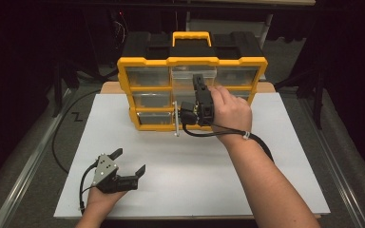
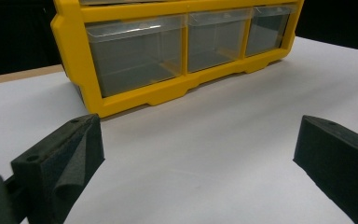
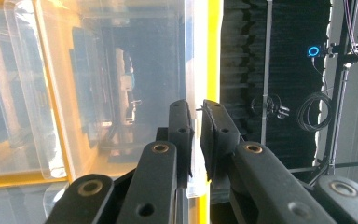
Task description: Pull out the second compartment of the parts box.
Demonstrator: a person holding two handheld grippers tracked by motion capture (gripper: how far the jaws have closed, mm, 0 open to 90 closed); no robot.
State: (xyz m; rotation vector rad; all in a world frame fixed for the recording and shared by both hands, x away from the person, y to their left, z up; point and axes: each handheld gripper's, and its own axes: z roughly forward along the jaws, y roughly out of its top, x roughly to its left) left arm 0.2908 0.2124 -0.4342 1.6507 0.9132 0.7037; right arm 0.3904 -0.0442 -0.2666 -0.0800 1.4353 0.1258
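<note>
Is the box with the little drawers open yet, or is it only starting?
Only starting. The right gripper has its jaws pinched on the top middle clear drawer of the yellow organizer, which sticks out slightly. The other drawers look shut. The left gripper waits open above the white table.

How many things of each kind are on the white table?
Yellow drawer box: 1
Clear drawers seen in it, some hidden by the hand: at least 8
Black grippers, left gripper and right gripper: 2
Small white stick in front of the box: 1
Total: at least 12
</note>
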